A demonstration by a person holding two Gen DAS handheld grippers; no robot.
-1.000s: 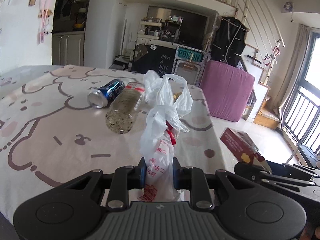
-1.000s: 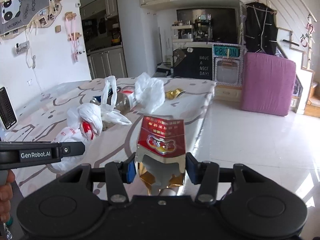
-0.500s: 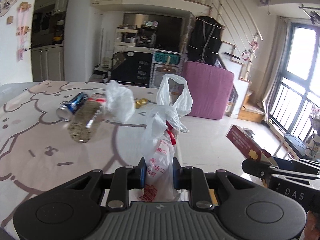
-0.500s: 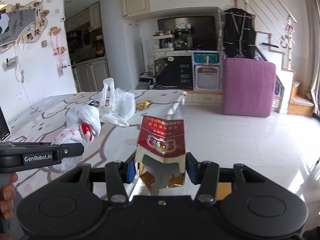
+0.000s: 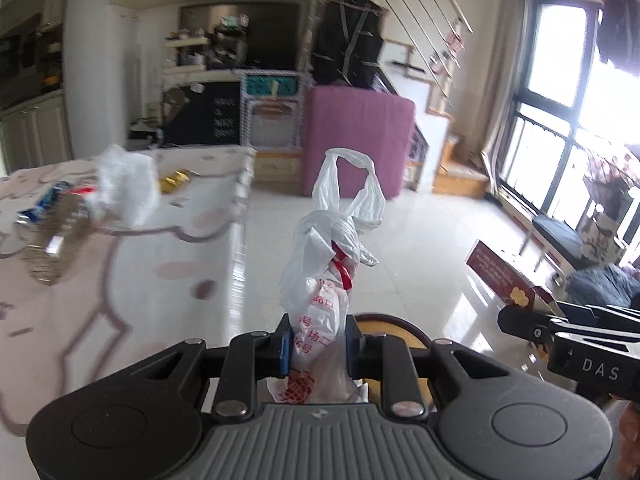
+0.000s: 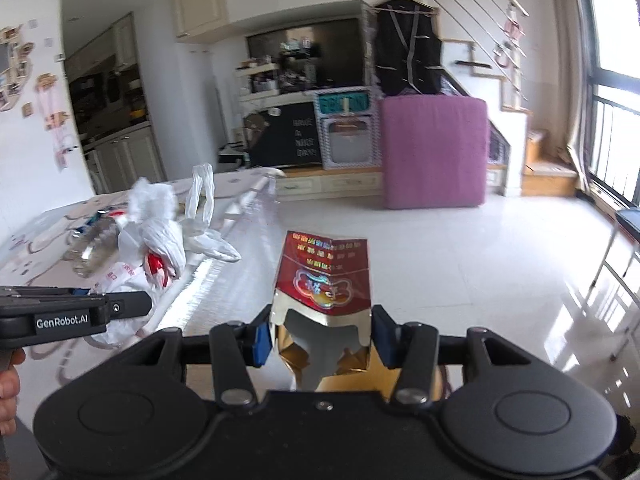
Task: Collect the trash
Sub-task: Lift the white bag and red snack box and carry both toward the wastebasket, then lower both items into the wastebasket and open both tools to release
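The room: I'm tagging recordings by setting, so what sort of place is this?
Most likely a lived-in home: kitchen cabinets, a staircase and a table under a cartoon cloth.

Black left gripper (image 5: 319, 345), blue pads, silver screws, "GenRobot.AI" marking.

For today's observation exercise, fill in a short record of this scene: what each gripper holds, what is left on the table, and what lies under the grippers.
left gripper: shut on a knotted white plastic bag
right gripper: shut on a red and gold carton
table: crumpled white bag, clear bottle, blue can, gold wrapper
under grippers: white tiled floor
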